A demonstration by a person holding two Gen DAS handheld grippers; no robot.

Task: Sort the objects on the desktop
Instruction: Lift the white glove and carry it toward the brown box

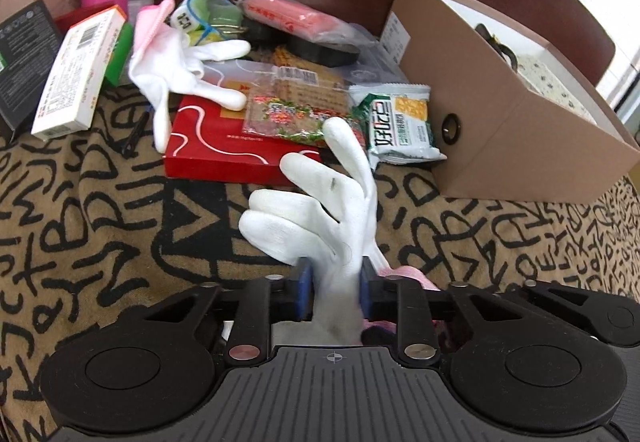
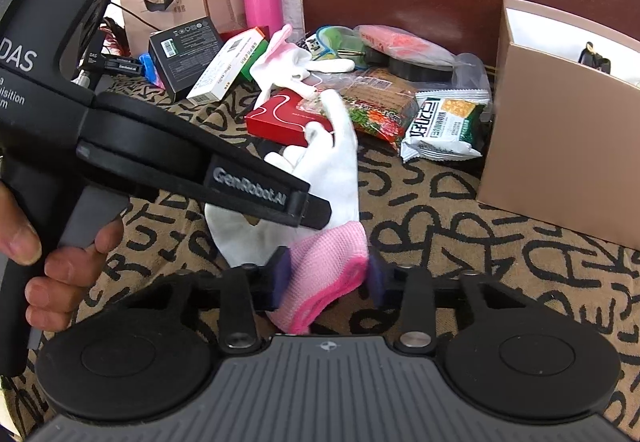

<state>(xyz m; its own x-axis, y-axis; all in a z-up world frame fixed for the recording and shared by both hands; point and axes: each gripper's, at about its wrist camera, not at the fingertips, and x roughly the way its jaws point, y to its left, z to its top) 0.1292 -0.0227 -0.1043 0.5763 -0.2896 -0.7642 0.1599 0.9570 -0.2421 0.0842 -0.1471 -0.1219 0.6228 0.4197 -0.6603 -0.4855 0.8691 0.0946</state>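
Brown cardboard box (image 1: 516, 146), dark item (image 1: 496, 42) inside.

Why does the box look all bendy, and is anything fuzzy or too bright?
Left wrist view: the fisheye lens curves the cardboard box edges; the white glove is blurry where the left gripper pinches it; the top right corner is washed out. Right wrist view: the same bending; the glove's pink cuff looks slightly soft.

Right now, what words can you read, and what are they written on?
"GenRobot.AI": on the left gripper, along its arm.
"DAS": on that gripper's body, large, and again small behind it.
Green snack packet: big Chinese characters, not clear enough to quote.
White box and black box: barcode and print too small.
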